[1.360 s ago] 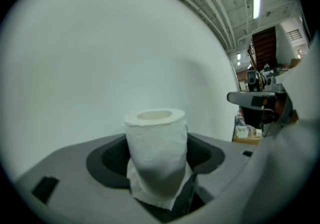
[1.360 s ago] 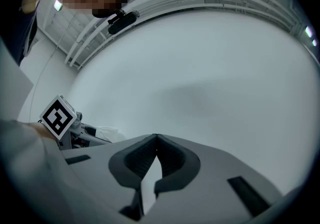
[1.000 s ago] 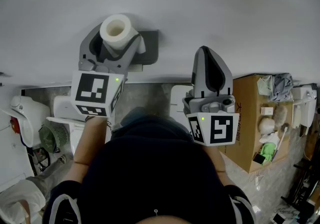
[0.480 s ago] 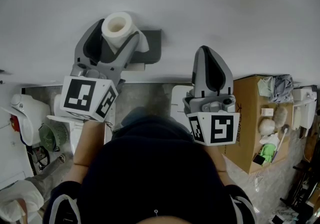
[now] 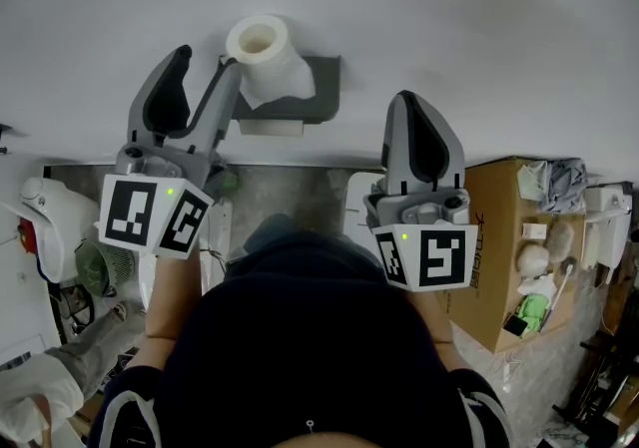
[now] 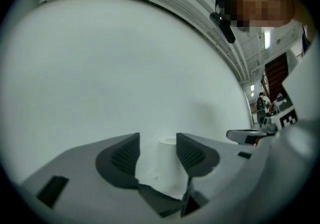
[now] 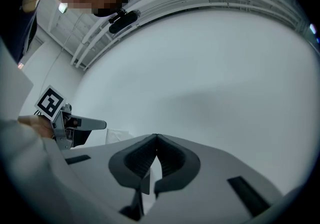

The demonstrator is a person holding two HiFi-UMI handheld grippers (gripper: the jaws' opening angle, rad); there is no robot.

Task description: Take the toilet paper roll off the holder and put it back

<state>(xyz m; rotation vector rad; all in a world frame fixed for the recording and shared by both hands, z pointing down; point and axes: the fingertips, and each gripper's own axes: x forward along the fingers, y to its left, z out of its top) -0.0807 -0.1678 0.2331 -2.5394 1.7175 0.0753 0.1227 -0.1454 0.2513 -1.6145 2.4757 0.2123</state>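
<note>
The white toilet paper roll [image 5: 264, 55] sits on its dark grey holder [image 5: 312, 99] on the white wall, with a loose sheet hanging down. My left gripper [image 5: 205, 63] is just left of the roll and drawn back from it. It is open, though its jaws have just been closing with nothing between them. In the left gripper view the roll [image 6: 168, 165] shows beyond the gap of the left gripper [image 6: 157, 144]. My right gripper [image 5: 419, 107] hangs to the right of the holder, shut and empty, with the tips of the right gripper [image 7: 156, 138] touching.
The white wall [image 5: 469, 17] fills the space ahead of both grippers. A cardboard box [image 5: 496, 236] with small items on top stands at lower right. A white appliance [image 5: 45, 226] and a green fan [image 5: 95, 266] sit on the floor at lower left.
The left gripper had the roll between its jaws; it has let go and pulled back down and to the left. The roll stays on the holder. The right gripper has not moved.
</note>
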